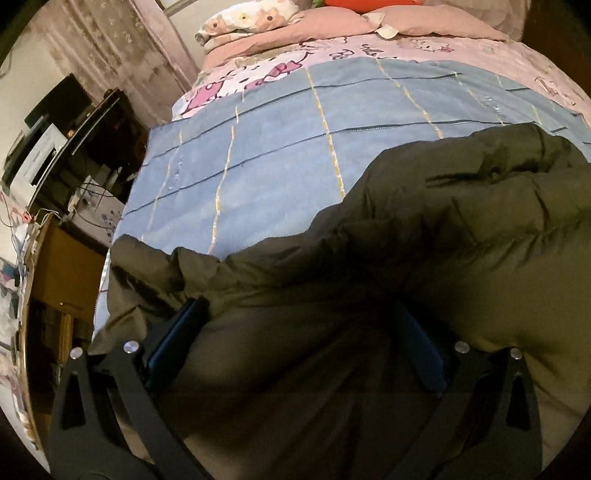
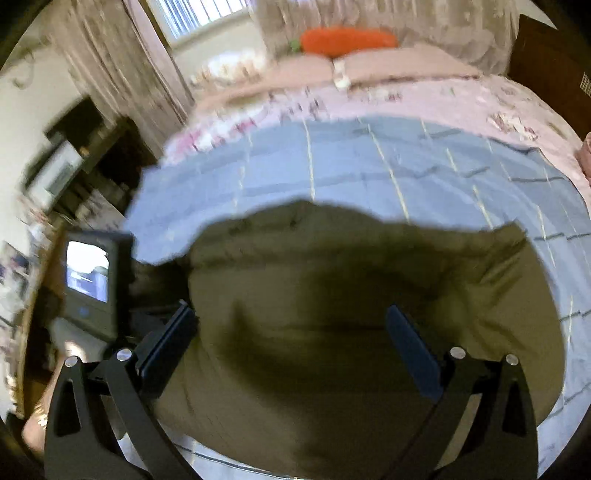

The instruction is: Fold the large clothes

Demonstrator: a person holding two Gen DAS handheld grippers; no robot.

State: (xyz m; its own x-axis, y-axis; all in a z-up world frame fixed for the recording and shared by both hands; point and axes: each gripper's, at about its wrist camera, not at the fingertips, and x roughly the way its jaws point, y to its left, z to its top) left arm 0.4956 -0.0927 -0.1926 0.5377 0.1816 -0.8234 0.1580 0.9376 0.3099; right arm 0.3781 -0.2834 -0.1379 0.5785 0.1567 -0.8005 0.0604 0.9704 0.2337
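A dark olive padded jacket (image 1: pixel 424 240) lies bunched on a blue checked blanket (image 1: pixel 258 155) on the bed. My left gripper (image 1: pixel 299 325) is open, its fingers spread wide and sunk into the jacket's folds. In the right wrist view the jacket (image 2: pixel 332 314) forms a folded mound on the blanket (image 2: pixel 369 166). My right gripper (image 2: pixel 291 328) is open, both fingers straddling the mound and pressing on its top. The view is motion-blurred. The left gripper's body with its small lit screen (image 2: pixel 90 273) shows at the jacket's left edge.
A pink printed sheet (image 1: pixel 369 51), pink pillows (image 1: pixel 424 18) and an orange cushion (image 2: pixel 347 40) lie at the head of the bed. A dark shelf with boxes (image 1: pixel 74 140) and a wooden cabinet (image 1: pixel 62 280) stand left of the bed. Curtains (image 2: pixel 110 62) hang behind.
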